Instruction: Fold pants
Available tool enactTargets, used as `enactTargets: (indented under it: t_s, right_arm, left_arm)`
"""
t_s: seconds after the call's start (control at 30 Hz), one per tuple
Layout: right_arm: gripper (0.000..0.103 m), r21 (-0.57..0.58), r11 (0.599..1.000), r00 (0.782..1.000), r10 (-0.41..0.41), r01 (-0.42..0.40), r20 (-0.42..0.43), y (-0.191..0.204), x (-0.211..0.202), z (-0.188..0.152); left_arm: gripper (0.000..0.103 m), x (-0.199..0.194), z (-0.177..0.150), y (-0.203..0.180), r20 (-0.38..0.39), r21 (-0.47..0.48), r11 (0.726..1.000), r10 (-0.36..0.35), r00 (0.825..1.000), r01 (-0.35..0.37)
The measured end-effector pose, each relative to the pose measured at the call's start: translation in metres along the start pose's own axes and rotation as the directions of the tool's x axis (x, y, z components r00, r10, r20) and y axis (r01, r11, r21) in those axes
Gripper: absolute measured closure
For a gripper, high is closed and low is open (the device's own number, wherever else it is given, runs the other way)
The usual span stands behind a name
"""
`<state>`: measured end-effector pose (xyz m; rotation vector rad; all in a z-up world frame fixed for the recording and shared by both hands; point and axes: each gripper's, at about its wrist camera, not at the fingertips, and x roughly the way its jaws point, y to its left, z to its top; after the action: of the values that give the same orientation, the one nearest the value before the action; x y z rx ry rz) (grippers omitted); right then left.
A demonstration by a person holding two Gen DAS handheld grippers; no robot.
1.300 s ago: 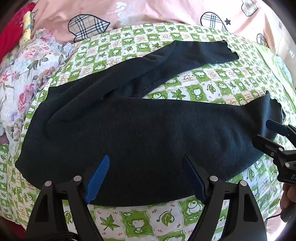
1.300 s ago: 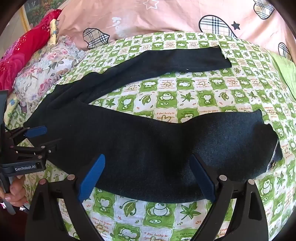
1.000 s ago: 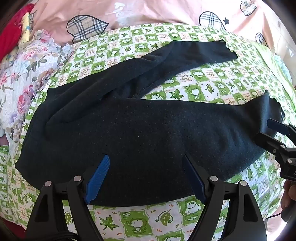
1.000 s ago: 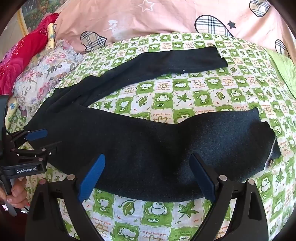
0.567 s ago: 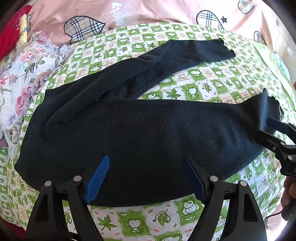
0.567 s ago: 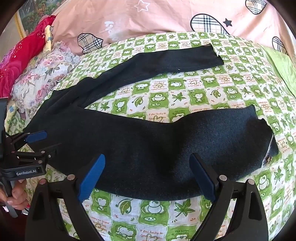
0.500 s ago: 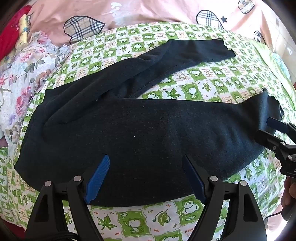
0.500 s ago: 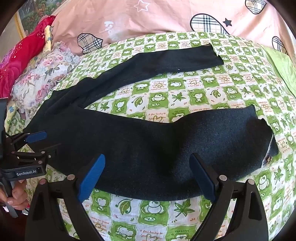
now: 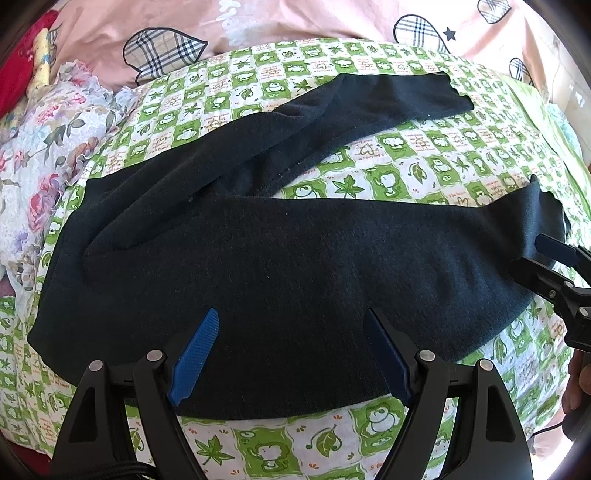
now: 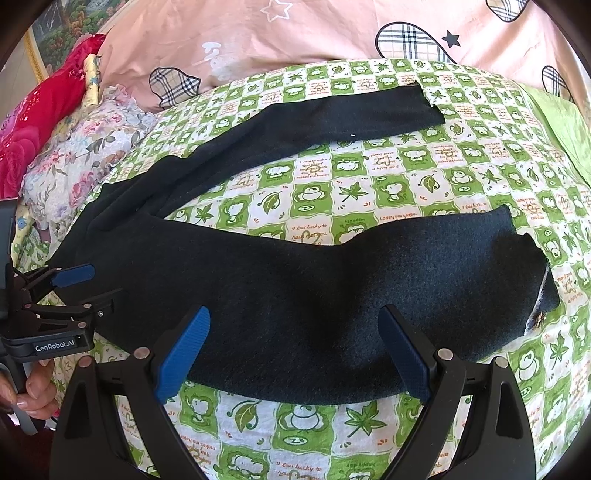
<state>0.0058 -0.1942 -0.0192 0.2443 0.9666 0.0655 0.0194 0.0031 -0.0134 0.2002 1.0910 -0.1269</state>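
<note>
Dark navy pants (image 9: 280, 266) lie spread flat on a green-and-white checked bed sheet (image 9: 424, 173), waist at the left, the two legs splayed apart to the right. The pants also show in the right wrist view (image 10: 332, 291). My left gripper (image 9: 291, 354) is open and empty, hovering over the near edge of the seat. My right gripper (image 10: 291, 350) is open and empty over the near leg. Each gripper shows in the other's view: the right one (image 9: 535, 258) at the near leg's cuff, the left one (image 10: 92, 284) at the waist.
A pink quilt with plaid hearts (image 10: 295, 33) lies across the back. A floral pillow (image 9: 40, 155) and a red cloth (image 10: 37, 110) sit at the left. A plain green cloth (image 10: 561, 122) lies at the right. A picture frame (image 10: 48, 33) hangs at the far left.
Both grippers have drifted slightly back toward me; the pants sit a little lower and farther in both views. The pants have not moved on the bed.
</note>
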Motion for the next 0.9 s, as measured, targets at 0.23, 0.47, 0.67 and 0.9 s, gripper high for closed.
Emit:
enactTargets:
  t_s: [0.23, 0.47, 0.67, 0.9]
  right_arm:
    - [0.01, 0.039, 0.999, 1.0, 0.015, -0.015, -0.015, -0.009, 0.004, 0.008]
    - [0.01, 0.03, 0.999, 1.0, 0.011, -0.011, 0.006, -0.018, 0.01, 0.027]
    - [0.01, 0.018, 1.0, 1.0, 0.018, -0.019, 0.021, -0.029, 0.018, 0.056]
    - [0.01, 0.029, 0.999, 0.999, 0.022, -0.023, 0.04, -0.05, 0.025, 0.098]
  left_arm:
    - [0.021, 0.007, 0.015, 0.006, -0.011, -0.013, 1.0, 0.008, 1.0, -0.008]
    - [0.021, 0.014, 0.031, 0.008, -0.024, -0.023, 1.0, 0.009, 1.0, -0.009]
    - [0.022, 0.022, 0.057, 0.008, -0.023, -0.039, 0.999, 0.016, 1.0, -0.016]
    - [0.022, 0.031, 0.099, 0.007, -0.03, -0.057, 0.998, 0.024, 0.999, -0.026]
